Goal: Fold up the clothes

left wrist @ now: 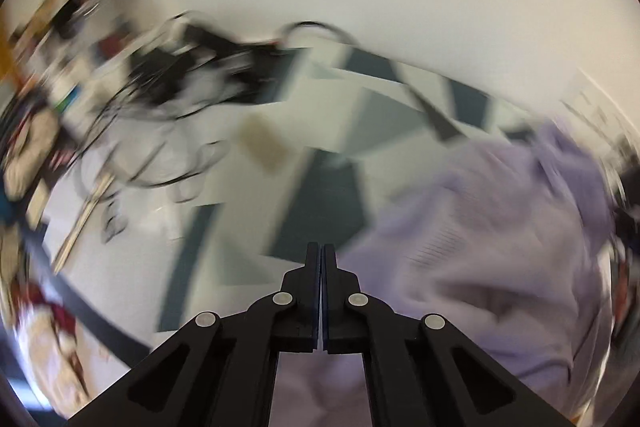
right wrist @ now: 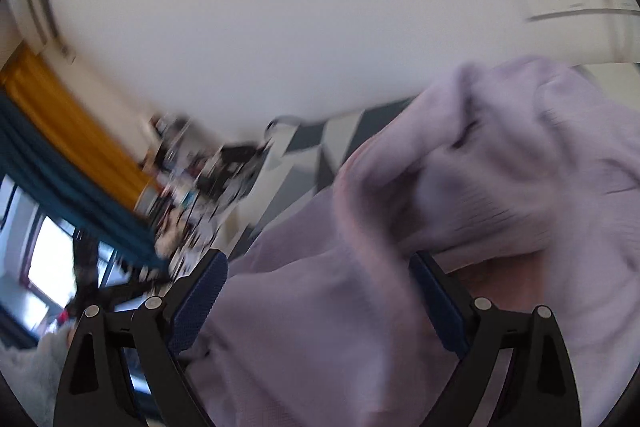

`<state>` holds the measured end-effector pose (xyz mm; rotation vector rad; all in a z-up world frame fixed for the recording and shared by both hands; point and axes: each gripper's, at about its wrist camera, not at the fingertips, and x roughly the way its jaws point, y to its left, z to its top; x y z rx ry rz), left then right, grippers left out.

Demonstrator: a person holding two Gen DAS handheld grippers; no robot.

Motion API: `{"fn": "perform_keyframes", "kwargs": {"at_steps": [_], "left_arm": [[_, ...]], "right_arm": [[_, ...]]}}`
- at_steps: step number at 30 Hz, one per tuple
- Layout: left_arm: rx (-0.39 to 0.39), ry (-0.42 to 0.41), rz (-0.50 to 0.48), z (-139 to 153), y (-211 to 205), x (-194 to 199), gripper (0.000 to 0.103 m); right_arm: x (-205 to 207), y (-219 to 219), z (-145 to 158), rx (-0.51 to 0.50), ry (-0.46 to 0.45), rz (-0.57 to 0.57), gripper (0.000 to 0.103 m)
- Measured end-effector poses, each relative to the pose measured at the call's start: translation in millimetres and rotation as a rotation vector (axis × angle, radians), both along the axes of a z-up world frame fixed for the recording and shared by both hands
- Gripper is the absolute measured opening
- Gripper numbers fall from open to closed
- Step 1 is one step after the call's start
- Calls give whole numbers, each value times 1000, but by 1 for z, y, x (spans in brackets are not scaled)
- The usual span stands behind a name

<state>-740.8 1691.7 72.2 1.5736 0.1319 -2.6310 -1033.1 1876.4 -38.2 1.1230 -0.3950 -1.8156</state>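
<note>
The left claw (left wrist: 321, 251) is fully closed with nothing visibly between its tips; the lilac garment (left wrist: 500, 247) lies rumpled to its right on the grey-and-white patterned surface (left wrist: 320, 203); bare surface ahead; the right claw (right wrist: 320, 267) gapes wide, cloth bunched between its fingers, unpinched.

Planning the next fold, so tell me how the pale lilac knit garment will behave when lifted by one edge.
The pale lilac knit garment will probably sag and drape, since it already lies in soft bunched folds. Its ribbed knit likely gives the open right gripper decent purchase. It looks light, so it may swing or drag.
</note>
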Motion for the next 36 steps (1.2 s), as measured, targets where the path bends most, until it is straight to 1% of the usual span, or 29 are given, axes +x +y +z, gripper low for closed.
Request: {"fn": "perform_keyframes", "kwargs": {"at_steps": [1, 2, 3, 5, 7, 8, 9, 10, 12, 13, 15, 19, 21, 23, 25, 26, 27, 28, 30, 33, 36], "left_arm": [[2, -11, 62, 0, -17, -2, 0], [20, -15, 94, 0, -28, -2, 0], [48, -15, 94, 1, -32, -1, 0], [93, -15, 68, 3, -29, 3, 1], [150, -20, -17, 2, -11, 7, 15], [160, -27, -76, -1, 2, 10, 33], [170, -33, -135, -4, 14, 13, 45], [180, -39, -194, -7, 27, 16, 46], [182, -52, -302, -12, 49, 20, 46], [176, -59, -361, -15, 61, 22, 46], [139, -63, -425, -20, 78, 25, 46], [26, -76, -485, -40, 89, 16, 46], [26, -90, -506, -47, 90, 12, 46], [35, -94, -526, -51, 88, 10, 45], [36, -91, -543, -50, 85, 9, 33], [31, -90, -548, -50, 84, 9, 20], [29, -91, -552, -50, 82, 8, 16], [39, -93, -556, -51, 79, 7, 16], [61, -84, -562, -51, 74, 5, 11], [79, -74, -578, -51, 70, 4, 9], [87, -58, -603, -49, 67, 5, 9]], "right_arm": [[4, -9, -2, -1, -13, 48, 95], [8, -18, -4, -5, -23, 97, 95], [11, -26, -6, 2, -30, 130, 95], [7, -28, -7, 21, -38, 132, 95], [-1, -19, -3, 10, -42, 100, 95], [-5, -11, 1, -2, -44, 75, 95], [-7, -3, 4, -11, -43, 53, 95], [-8, 7, 6, -15, -43, 28, 95], [-9, 20, 5, 3, -55, 0, 95], [-7, 25, 4, 6, -49, 9, 95], [0, 31, -5, 49, -58, 11, 95], [18, 28, -25, 101, -112, 8, 95], [30, 22, -36, 154, -128, -5, 95], [42, 16, -45, 178, -145, -33, 95], [51, 13, -51, 175, -172, -79, 95], [55, 13, -52, 161, -189, -104, 95], [58, 11, -54, 154, -201, -125, 95], [60, 9, -55, 159, -208, -148, 95], [63, 4, -55, 184, -207, -191, 95], [66, -4, -52, 206, -207, -226, 95], [72, -12, -49, 260, -195, -249, 95]]}}
